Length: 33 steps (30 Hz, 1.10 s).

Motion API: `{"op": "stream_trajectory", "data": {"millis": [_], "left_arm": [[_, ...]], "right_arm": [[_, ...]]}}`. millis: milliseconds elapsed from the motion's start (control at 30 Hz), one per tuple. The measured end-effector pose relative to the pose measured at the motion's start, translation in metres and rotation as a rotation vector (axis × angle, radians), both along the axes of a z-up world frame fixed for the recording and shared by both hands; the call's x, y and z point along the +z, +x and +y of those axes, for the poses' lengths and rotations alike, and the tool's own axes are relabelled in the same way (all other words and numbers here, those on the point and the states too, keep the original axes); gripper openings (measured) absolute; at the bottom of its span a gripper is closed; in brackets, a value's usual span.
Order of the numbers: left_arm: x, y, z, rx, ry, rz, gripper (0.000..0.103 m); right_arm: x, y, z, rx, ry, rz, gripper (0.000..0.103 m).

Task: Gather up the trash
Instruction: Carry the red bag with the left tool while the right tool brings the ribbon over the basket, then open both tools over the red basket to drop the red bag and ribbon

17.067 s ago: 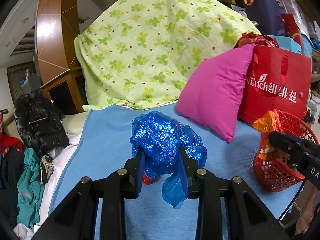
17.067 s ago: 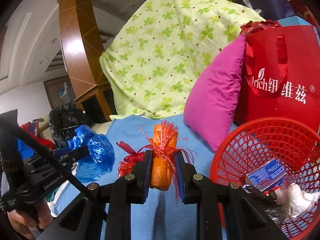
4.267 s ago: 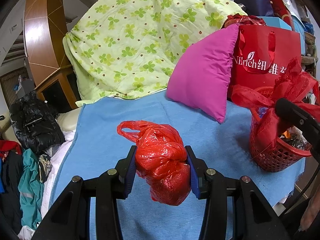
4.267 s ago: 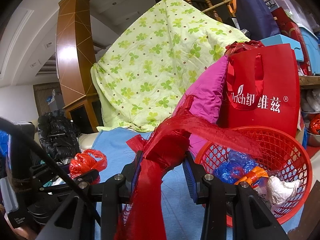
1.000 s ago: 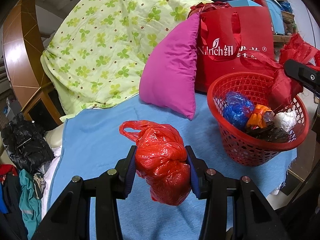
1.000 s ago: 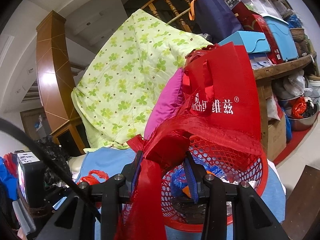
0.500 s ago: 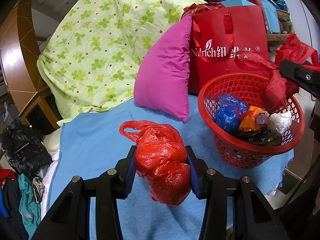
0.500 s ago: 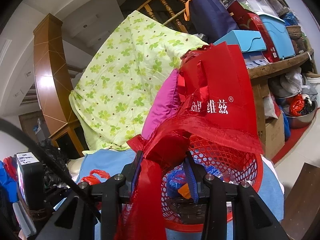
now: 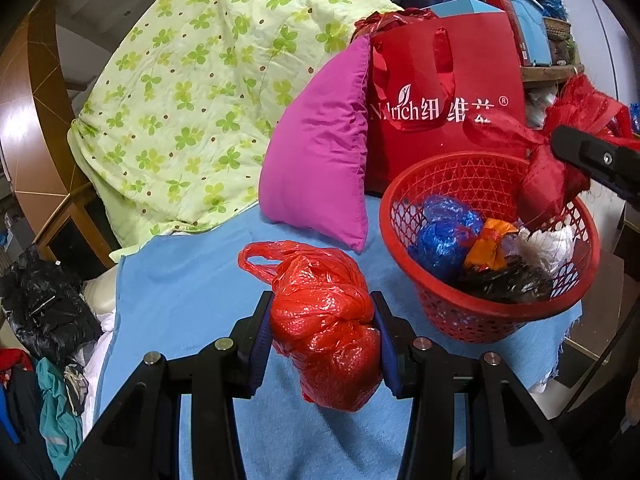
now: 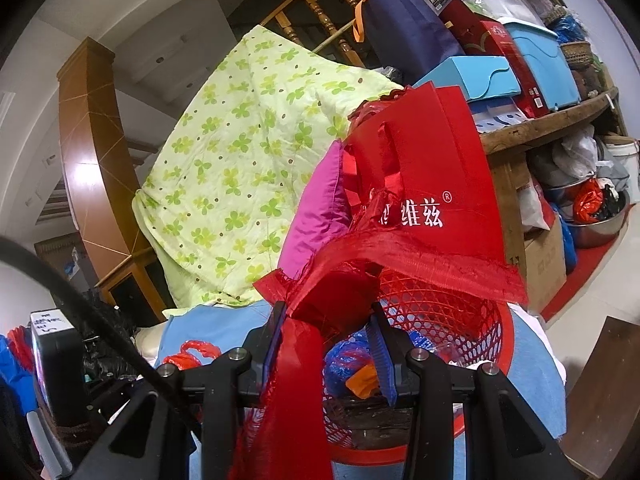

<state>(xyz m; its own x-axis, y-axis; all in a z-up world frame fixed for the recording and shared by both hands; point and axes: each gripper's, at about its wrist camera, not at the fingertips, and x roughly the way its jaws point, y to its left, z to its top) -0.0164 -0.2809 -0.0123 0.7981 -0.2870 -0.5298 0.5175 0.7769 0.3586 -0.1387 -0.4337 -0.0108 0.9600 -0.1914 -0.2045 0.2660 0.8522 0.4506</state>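
Clamping a knotted red bag (image 9: 324, 320) of crinkled, glossy plastic between its blue pads, the left gripper (image 9: 322, 330) hung over a blue cloth (image 9: 192, 292) covering the surface, its loose handle loop curling up to the left. To its right in the left wrist view stood a round red basket (image 9: 480, 320) of open plastic lattice, already holding a blue bag (image 9: 446, 232), an orange wrapper (image 9: 490, 246), something white and crumpled, and a dark, shiny heap. A magenta pillow (image 9: 320, 160) and a red tote (image 9: 460, 92) rose just behind it, against a clover-print quilt (image 9: 200, 100). The other gripper's black arm reached in above the basket's far rim, trailing a frayed red mesh ribbon (image 9: 548, 184).

In the right wrist view, the right gripper (image 10: 326, 340) was closed on that ribbon (image 10: 340, 292), a stiff gauzy fabric with ragged edges, one tail drooping between the arms and another fanning out to the right. The basket (image 10: 440, 300) sat directly beyond and below the fingers. The step in hand appeared to be dropping the ribbon; the next move would call for the jaws to part over the basket's mouth with the long tails kept inside the rim, and then for the red bag to be carried across to follow.
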Motion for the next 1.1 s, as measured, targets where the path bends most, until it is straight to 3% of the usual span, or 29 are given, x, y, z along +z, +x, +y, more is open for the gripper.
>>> {"op": "stream_trajectory", "data": {"millis": [600, 1100], "left_arm": [[0.024, -0.009, -0.028, -0.073, -0.013, -0.040, 0.048], [0.034, 0.000, -0.058, -0.194, -0.105, 0.023, 0.049]], "right_arm": [[-0.005, -0.014, -0.021, -0.034, 0.094, -0.022, 0.043], [-0.016, -0.027, -0.050, -0.135, 0.172, 0.008, 0.043]]}}
